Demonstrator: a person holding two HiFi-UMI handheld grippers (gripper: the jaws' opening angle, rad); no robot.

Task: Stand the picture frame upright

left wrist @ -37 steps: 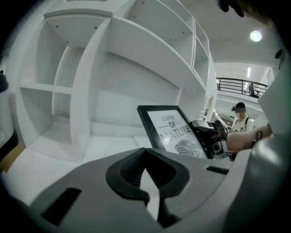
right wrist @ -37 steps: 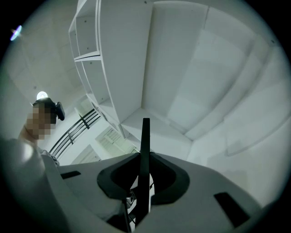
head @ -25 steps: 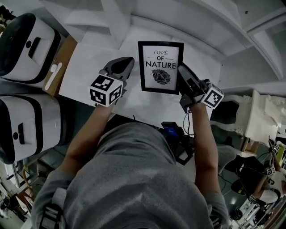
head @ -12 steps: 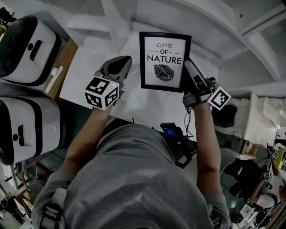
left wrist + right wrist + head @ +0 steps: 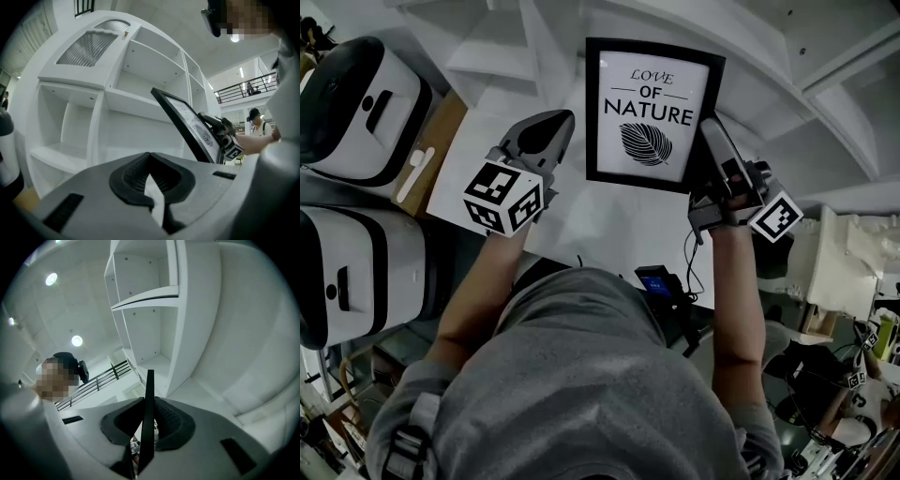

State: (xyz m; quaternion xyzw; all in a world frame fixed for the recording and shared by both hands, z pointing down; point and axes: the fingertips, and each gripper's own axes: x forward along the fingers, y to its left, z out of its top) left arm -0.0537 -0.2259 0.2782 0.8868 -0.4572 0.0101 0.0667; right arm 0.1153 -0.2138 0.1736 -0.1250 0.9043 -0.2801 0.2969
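Picture frame (image 5: 652,108) higher than before, tight in right hand-held gripper (image 5: 711,133); left hand-held gripper (image 5: 555,120) closed, empty

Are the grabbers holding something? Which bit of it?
The right gripper pinches the picture frame by its right-hand edge, the thin edge between its jaws. The left gripper is shut and holds nothing.
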